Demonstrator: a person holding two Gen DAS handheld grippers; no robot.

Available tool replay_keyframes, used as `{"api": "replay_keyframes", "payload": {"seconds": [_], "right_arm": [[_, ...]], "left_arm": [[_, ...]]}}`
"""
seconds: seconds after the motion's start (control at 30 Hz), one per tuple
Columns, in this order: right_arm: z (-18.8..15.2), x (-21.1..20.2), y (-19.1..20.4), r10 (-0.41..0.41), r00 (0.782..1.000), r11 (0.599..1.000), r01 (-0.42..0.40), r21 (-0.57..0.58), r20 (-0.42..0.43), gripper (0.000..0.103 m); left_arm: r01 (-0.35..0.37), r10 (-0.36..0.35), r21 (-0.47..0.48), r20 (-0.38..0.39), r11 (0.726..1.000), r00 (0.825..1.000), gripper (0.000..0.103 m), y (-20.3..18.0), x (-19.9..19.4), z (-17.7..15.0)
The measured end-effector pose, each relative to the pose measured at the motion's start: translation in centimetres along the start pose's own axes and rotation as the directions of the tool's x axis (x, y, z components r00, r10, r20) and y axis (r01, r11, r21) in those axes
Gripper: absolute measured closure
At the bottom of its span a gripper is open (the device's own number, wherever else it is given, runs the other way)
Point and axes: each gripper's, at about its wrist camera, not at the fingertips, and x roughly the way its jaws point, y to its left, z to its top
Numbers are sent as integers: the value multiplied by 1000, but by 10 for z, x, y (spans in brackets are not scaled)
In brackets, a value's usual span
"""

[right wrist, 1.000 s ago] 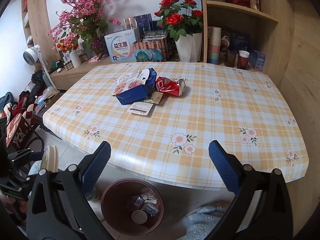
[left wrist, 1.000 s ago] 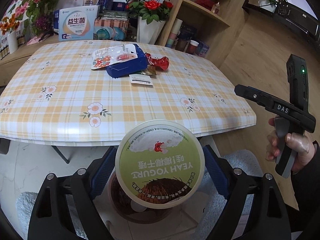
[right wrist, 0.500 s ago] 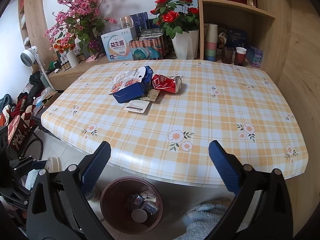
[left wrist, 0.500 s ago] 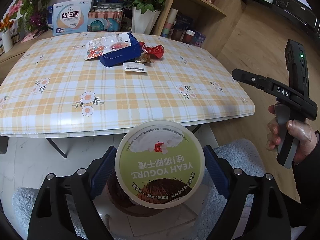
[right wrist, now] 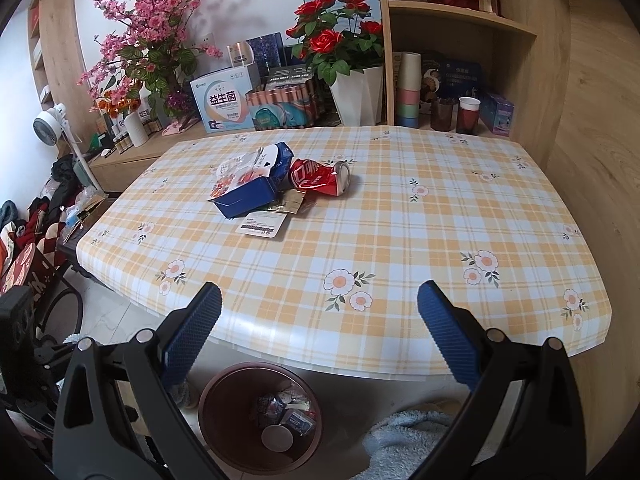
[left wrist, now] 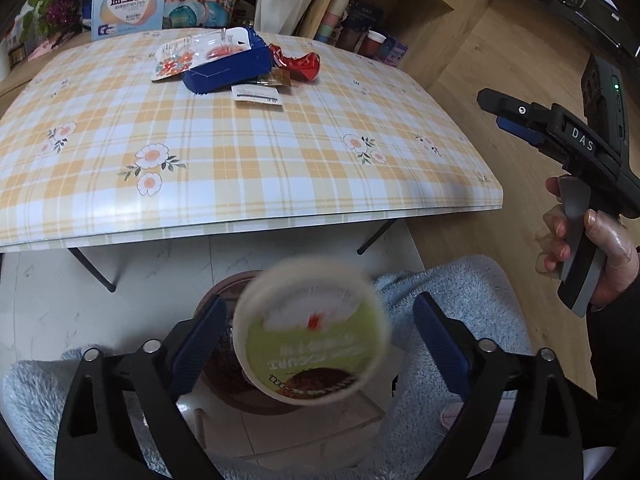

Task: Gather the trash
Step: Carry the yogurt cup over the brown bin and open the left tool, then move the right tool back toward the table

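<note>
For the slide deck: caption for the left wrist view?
Left gripper opening, blurred yogurt cup loose between its pads above the brown trash bin.

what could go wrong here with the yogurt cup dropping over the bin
1. The yogurt cup is blurred and tilted between the opening left tongs, clear of both pads. The brown bin sits partly off to its left, so the cup may clip the rim and land on the blue rug.
2. The bin already holds trash, so the cup could bounce or sit high.
3. The open right tongs hang near the tablecloth edge and could snag it.
</note>
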Motion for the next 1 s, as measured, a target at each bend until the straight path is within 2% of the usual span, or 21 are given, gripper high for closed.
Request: {"api": "replay_keyframes", "payload": {"seconds": [0.2,0.37,0.53,0.83,1.0], "right_arm": [[-1,1,-1,1,1000,1000,-1,2,-3,6],[-4,3,-3,-2,1000,1000,2,8,-7,6],[-5,5,-6,-5,1000,1000,6,19,-9,6],[-5,22,-19,-18,999,999,19,40,-30,6],[-1,40,-25,-26,998,999,27,36,-50,6]], "left_arm": [[-57,59,-29,79,998,995,9,13,-15,10],[-140,153,-90,159,986,975,9,40,-35,25],[-196,222,-139,208,971,953,9,64,-53,43],[-273,294,-114,261,955,919,9,83,-69,80],[-285,298,-89,258,954,919,9,88,-59,99]]}}
